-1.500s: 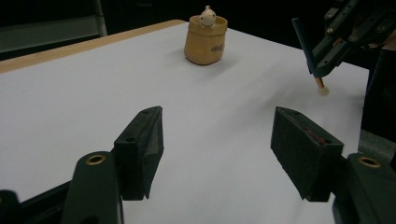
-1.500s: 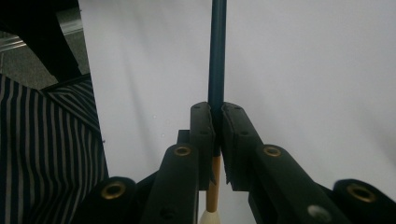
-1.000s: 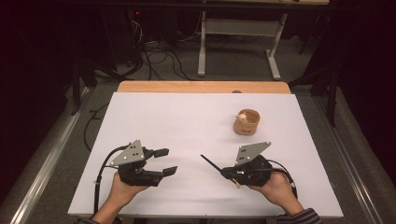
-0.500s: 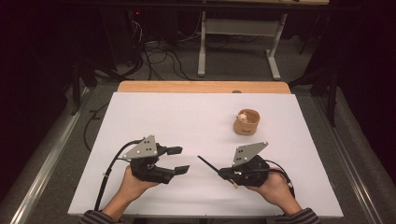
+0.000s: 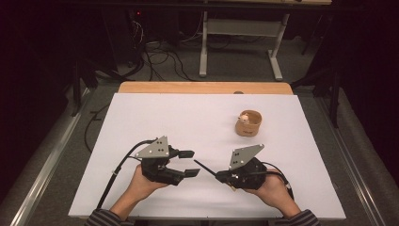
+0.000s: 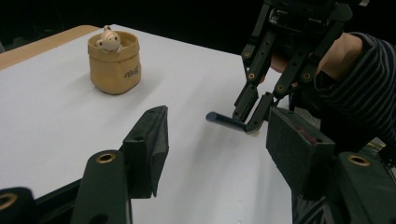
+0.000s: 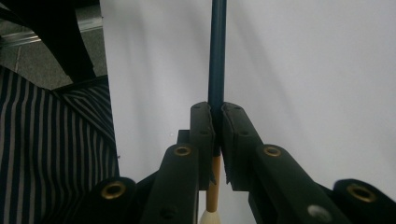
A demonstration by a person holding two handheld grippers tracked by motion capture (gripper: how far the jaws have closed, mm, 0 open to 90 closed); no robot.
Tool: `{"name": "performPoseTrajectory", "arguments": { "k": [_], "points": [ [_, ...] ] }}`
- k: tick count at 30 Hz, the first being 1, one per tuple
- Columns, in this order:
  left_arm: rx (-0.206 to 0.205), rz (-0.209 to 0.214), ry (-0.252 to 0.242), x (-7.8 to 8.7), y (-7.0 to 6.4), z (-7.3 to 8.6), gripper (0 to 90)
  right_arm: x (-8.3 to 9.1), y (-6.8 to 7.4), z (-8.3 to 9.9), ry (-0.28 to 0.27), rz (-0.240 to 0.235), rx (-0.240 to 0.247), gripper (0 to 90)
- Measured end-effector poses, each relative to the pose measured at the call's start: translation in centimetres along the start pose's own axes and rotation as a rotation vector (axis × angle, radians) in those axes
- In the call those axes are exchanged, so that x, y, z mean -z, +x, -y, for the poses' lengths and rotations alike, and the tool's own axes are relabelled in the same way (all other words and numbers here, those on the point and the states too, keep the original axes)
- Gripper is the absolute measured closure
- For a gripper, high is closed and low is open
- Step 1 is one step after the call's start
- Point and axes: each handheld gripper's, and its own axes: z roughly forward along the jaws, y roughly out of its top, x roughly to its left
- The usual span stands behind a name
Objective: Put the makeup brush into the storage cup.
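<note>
In the lower middle of the high view the right gripper [image 5: 221,175] has its jaws pressed tight on a thin dark blue stick [image 5: 203,167], which juts up and left from the tips. The right gripper view shows the stick [image 7: 217,51] running straight up from between the closed jaws to the top edge of the frame, where it is cut off; below the jaws its shaft turns yellowish and ends in a pale knob at the bottom edge. What the stick is cannot be made out.

The left gripper [image 5: 188,163], lower left of centre in the high view, stands wide open and holds nothing, touching only air. Its own view shows the stick [image 6: 226,122] in the gap between its jaws, farther off.

A small tan cup [image 5: 248,123] with a little figure [image 6: 108,38] inside sits right of centre on the white table [image 5: 179,117], well apart from both.
</note>
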Motion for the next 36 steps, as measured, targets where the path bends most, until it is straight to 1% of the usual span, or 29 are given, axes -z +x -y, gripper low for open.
{"name": "performPoseTrajectory", "arguments": {
  "k": [1,4,6,8,10,14,17,19,20,22,23,26,31,33,36],
  "points": [
    [0.0,0.004,0.0,-0.1,0.0,0.0,41.3,0.0,0.1,-0.1,0.009,0.0,-0.002,85.8],
    [-0.002,0.02,0.007,-0.5,0.0,-0.2,43.4,-0.1,0.1,-0.1,0.0,-0.002,0.008,85.8],
    [0.001,0.041,0.009,-0.8,0.0,-0.3,45.2,-0.1,0.0,-0.2,0.002,-0.004,0.014,85.8],
    [0.008,0.049,0.014,-1.1,0.0,-0.3,46.7,-0.2,0.1,-0.2,0.002,-0.006,0.006,85.8],
    [0.008,0.052,0.023,-1.3,0.0,-0.2,47.8,-0.2,0.1,-0.3,0.001,-0.008,0.016,85.8],
    [0.01,0.064,0.032,-1.5,0.0,-0.1,51.5,-0.3,0.3,-0.3,0.009,-0.011,0.006,85.8],
    [0.013,0.065,0.034,-1.6,0.0,-0.1,53.7,-0.4,0.3,-0.3,0.004,-0.014,0.018,85.8],
    [0.016,0.066,0.036,-1.6,0.0,-0.1,54.5,-0.4,0.4,-0.4,0.008,-0.015,0.017,85.8],
    [0.017,0.067,0.036,-1.6,0.0,-0.1,55.0,-0.4,0.3,-0.4,0.005,-0.017,0.029,85.8],
    [0.015,0.066,0.037,-1.6,0.0,-0.1,55.8,-0.4,0.4,-0.5,0.01,-0.02,0.035,85.8],
    [0.016,0.07,0.04,-1.6,0.0,-0.1,56.0,-0.5,0.5,-0.6,0.01,-0.023,0.027,85.8],
    [0.019,0.078,0.046,-1.7,0.0,0.0,57.1,-0.6,0.6,-0.7,0.012,-0.024,0.038,85.8],
    [0.019,0.088,0.055,-1.9,0.0,0.0,59.3,-0.7,0.7,-0.8,0.014,-0.026,0.041,85.8],
    [0.02,0.093,0.057,-1.9,0.0,0.0,60.8,-0.8,0.7,-0.8,0.009,-0.027,0.041,85.8],
    [0.024,0.099,0.062,-1.9,0.1,0.1,63.8,-0.7,0.7,-0.8,0.016,-0.027,0.04,85.8]
  ]
}}
